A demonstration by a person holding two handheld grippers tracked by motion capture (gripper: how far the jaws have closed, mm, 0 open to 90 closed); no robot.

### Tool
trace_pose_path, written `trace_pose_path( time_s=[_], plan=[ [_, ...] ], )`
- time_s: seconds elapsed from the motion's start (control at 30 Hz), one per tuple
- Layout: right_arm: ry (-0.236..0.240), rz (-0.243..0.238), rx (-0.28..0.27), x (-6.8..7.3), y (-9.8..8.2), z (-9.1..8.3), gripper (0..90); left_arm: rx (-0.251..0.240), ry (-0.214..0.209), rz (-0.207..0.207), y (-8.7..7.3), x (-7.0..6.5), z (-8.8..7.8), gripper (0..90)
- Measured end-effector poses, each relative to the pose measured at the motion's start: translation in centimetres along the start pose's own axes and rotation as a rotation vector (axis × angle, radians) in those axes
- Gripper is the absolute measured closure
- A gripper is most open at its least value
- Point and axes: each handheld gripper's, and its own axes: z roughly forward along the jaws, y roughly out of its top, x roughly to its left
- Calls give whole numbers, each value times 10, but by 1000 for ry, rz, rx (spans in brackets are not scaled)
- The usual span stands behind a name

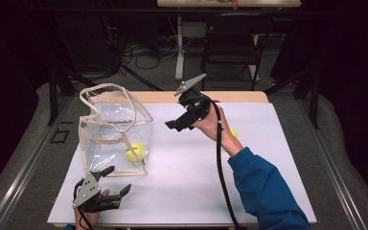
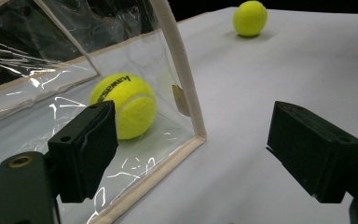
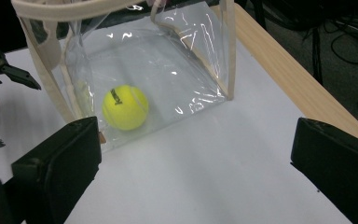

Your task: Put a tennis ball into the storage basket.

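A tennis ball is sitting inside the clear bag; a second ball is lying at three o'clock. My left gripper, jaws spread, is hovering at six; my right gripper, also spread, is hanging mid-table.

The white table is brightly lit from above while the room behind falls nearly black; white glare streaks the clear bag — strongest along its creases; the high view is soft and grainy; the near black jaws look slightly blurred.
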Motion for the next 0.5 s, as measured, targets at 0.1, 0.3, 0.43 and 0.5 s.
trace_pose_path(
  time_s=[0.1,0.3,0.43,0.5],
  plan=[
    [-8,3,3,-2,-5,-3,10,-1,0,0,0,0,0,159],
    [-13,6,1,-3,-8,-4,10,0,0,2,0,0,0,159],
    [-36,27,1,-7,-28,-18,11,0,0,2,0,0,0,159],
    [-40,30,3,-8,-33,-21,12,0,0,2,0,0,0,159]
  ],
)
